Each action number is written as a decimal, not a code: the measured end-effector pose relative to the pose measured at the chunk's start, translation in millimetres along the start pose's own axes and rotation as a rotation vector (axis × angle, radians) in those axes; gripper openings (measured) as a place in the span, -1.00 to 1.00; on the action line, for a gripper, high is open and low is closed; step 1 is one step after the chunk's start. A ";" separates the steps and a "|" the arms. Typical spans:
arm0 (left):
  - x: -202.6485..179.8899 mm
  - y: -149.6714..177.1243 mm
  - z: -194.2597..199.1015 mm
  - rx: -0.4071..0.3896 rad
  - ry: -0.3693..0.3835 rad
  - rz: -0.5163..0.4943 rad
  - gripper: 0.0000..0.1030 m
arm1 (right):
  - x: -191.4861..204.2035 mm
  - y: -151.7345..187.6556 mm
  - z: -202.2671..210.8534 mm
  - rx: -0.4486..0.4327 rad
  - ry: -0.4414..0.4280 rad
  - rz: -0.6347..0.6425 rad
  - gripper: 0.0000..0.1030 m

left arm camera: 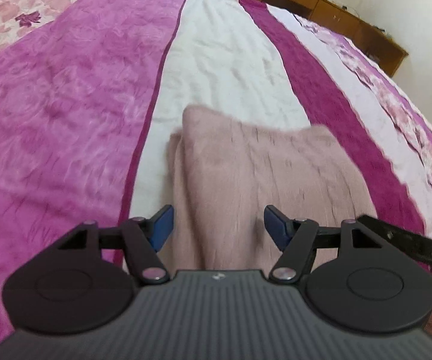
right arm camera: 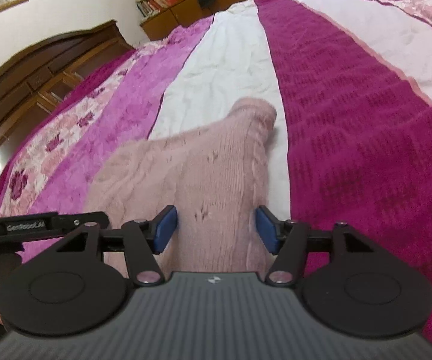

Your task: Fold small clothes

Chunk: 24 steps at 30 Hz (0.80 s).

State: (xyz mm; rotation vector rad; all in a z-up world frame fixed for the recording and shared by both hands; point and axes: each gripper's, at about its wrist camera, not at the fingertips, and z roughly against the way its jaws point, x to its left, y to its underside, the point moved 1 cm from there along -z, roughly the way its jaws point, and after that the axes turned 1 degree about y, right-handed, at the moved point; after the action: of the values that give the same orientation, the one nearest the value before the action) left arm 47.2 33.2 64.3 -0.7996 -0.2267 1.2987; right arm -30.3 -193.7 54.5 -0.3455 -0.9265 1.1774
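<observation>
A small pale pink knitted garment (left arm camera: 246, 174) lies on the bed, over a white stripe of the bedspread. My left gripper (left arm camera: 218, 228) is open, its blue pads either side of the garment's near edge, just above it. The garment also shows in the right wrist view (right arm camera: 198, 168), with a sleeve or cuff (right arm camera: 255, 114) sticking out at the far end. My right gripper (right arm camera: 216, 229) is open, its pads (right arm camera: 265, 229) spread over the near part of the knit. Neither gripper holds cloth. The other gripper's black body (right arm camera: 36, 225) shows at the left.
The bedspread (left arm camera: 66, 105) has magenta, white and floral stripes. A wooden cabinet (left arm camera: 351, 21) runs along the far side of the bed. A dark wooden headboard (right arm camera: 36, 69) stands at the left, with a shelf of books (right arm camera: 153, 3) behind.
</observation>
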 end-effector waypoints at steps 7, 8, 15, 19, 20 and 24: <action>12.8 -34.8 -41.4 -0.007 0.017 0.108 0.30 | -12.6 -34.3 -21.6 -0.013 0.028 -0.073 0.38; 13.9 -36.5 -44.5 -0.016 0.012 0.113 0.28 | -15.5 -39.0 -28.2 -0.008 0.030 -0.088 0.40; 9.1 -35.9 -52.0 -0.035 -0.094 -0.007 -0.43 | -14.2 -39.5 -61.7 0.033 0.003 -0.156 0.43; 22.5 -35.4 -61.0 -0.033 -0.108 0.025 -0.40 | 17.2 -31.9 -60.0 -0.008 0.038 -0.021 0.43; 26.0 -35.3 -61.9 -0.030 -0.098 0.044 -0.39 | 22.7 -29.2 -61.4 -0.009 0.054 0.013 0.43; 20.9 -31.8 -56.0 -0.045 -0.096 0.018 -0.36 | 20.9 -23.8 -71.4 -0.005 0.077 0.026 0.48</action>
State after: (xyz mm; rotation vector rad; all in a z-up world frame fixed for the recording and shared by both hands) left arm 109.7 28.4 38.6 -0.7795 -0.3264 1.3548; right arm 41.4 -168.3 36.7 -0.4050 -0.8600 1.1779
